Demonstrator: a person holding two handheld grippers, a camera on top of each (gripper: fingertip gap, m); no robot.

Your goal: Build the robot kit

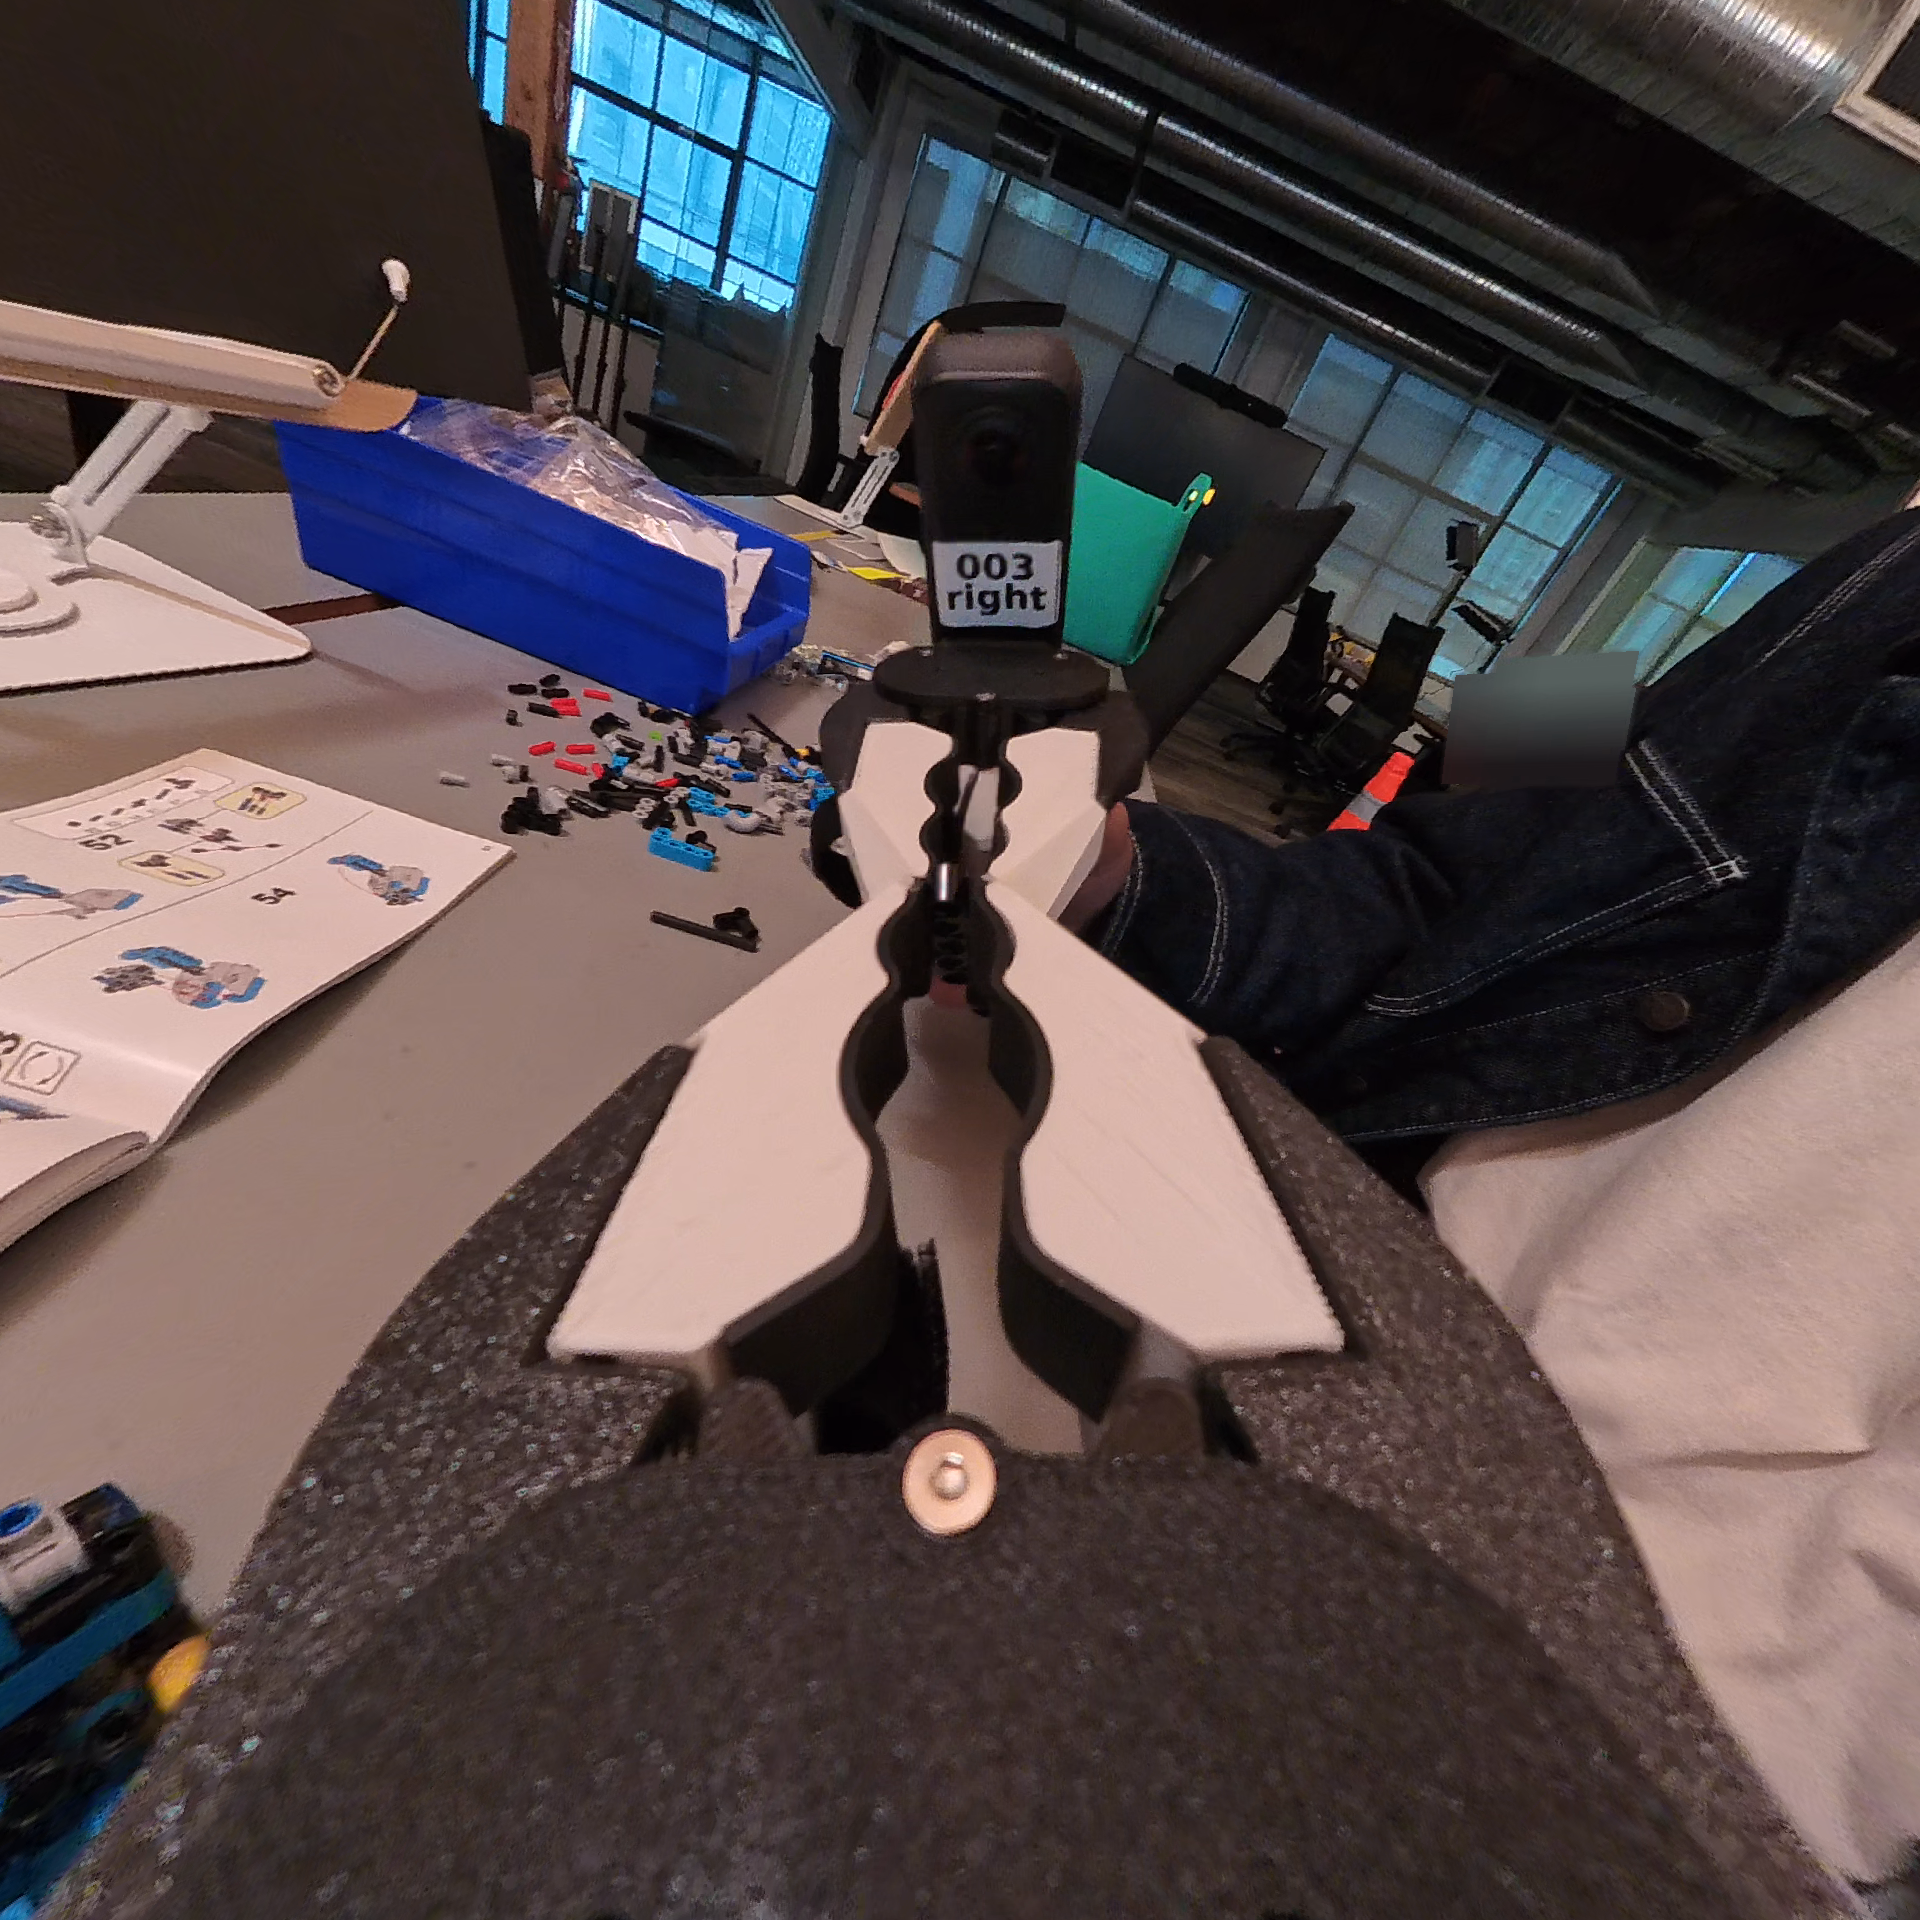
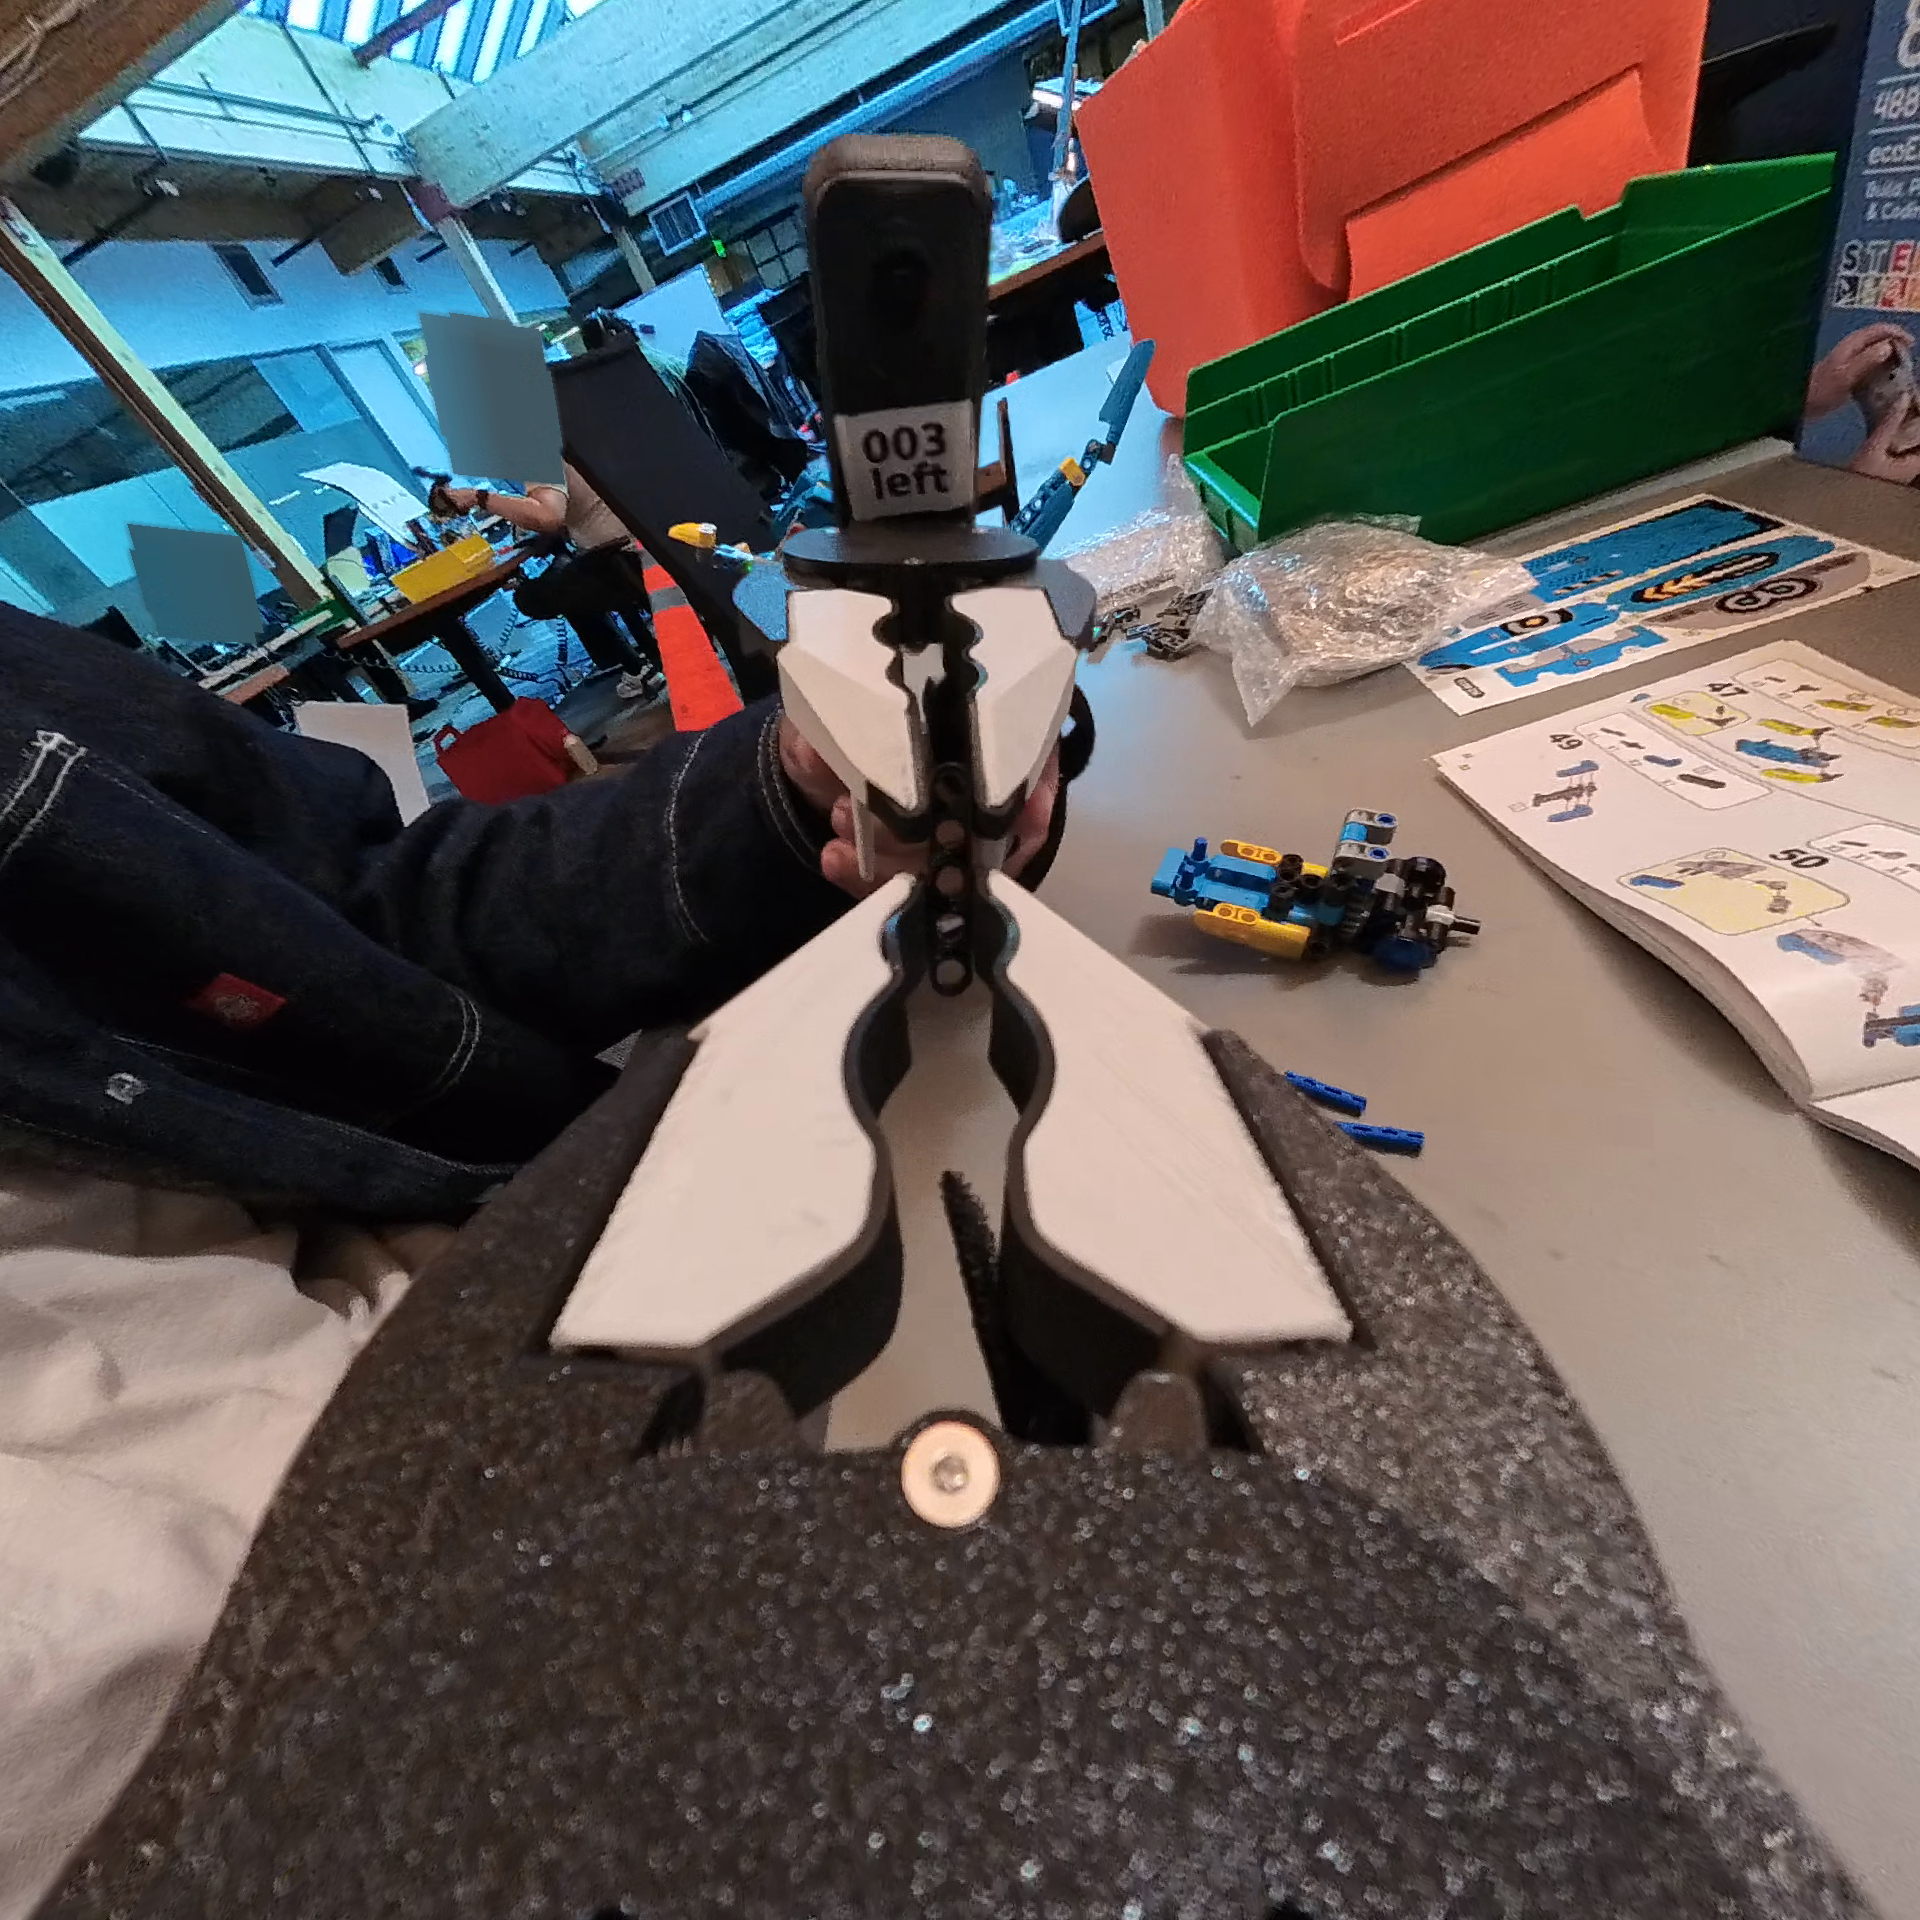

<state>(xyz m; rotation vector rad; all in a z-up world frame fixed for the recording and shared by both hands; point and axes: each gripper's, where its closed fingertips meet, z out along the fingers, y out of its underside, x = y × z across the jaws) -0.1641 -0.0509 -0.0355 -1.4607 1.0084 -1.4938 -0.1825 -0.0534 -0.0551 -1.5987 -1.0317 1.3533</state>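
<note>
My left gripper (image 1: 951,909) and my right gripper (image 2: 948,914) face each other tip to tip above the grey table (image 1: 520,1091). Both are shut on one black beam with a row of holes (image 2: 948,940), each from an opposite end. The left wrist view shows the beam edge-on (image 1: 954,951) between my pads. A partly built blue, yellow and black model vehicle (image 2: 1314,899) lies on the table to the right of my right gripper. It also shows blurred at the bottom left of the left wrist view (image 1: 73,1621).
An open instruction booklet (image 1: 208,935) (image 2: 1714,831) lies nearby. A blue bin (image 1: 540,561) stands behind a pile of small loose pieces (image 1: 665,769). A black axle (image 1: 707,928), two blue pins (image 2: 1351,1117), a crumpled plastic bag (image 2: 1340,603), a green bin (image 2: 1507,395) and a white stand base (image 1: 104,613) are there too. Both grippers' tips are close together, under 4 cm apart.
</note>
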